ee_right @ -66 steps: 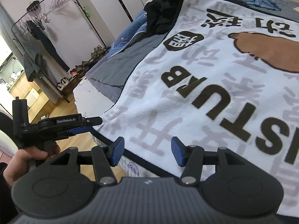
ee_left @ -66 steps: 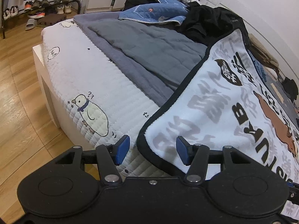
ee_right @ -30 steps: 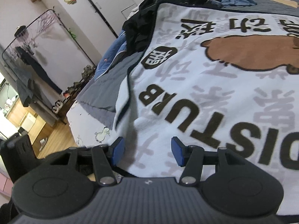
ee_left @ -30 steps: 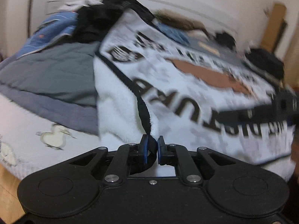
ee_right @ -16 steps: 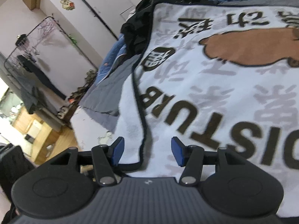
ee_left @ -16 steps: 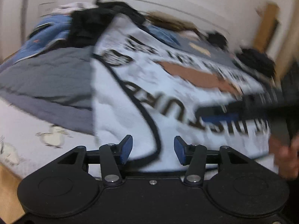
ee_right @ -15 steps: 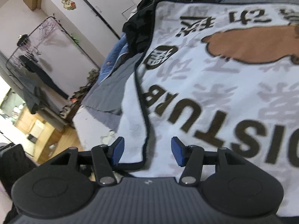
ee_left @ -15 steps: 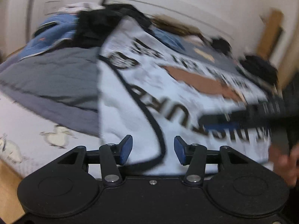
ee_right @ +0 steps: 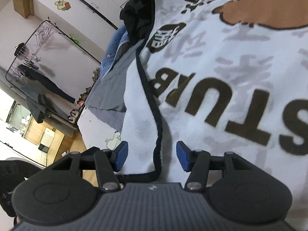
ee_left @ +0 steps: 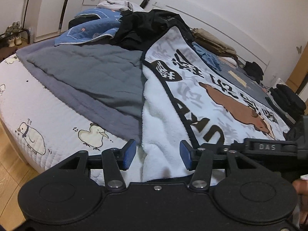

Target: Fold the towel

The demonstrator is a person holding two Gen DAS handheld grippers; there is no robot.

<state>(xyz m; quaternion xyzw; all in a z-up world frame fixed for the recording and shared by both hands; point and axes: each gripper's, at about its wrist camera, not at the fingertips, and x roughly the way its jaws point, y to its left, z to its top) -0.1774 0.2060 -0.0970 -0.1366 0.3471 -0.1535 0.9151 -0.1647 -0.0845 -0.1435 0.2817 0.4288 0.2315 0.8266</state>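
Note:
The towel is white with a black trim, a brown bear and dark lettering, spread over the bed. Its left strip is turned over, showing the plain white back. My left gripper is open just above that white strip near the bed's front edge, holding nothing. My right gripper is open too. The towel fills its view, and the black-trimmed edge runs between its fingers without being pressed. In the left wrist view the right gripper's body sits close on the right, with a hand behind it.
A grey quilt, a blue quilt and black clothes lie left of and behind the towel. The duck-print sheet covers the bed's edge, with wooden floor below. A clothes rack stands by the wall.
The left gripper was shut on the towel's trimmed corner, then opened and let it go; the edge now lies folded over. The right gripper sank closer to that edge, still open.

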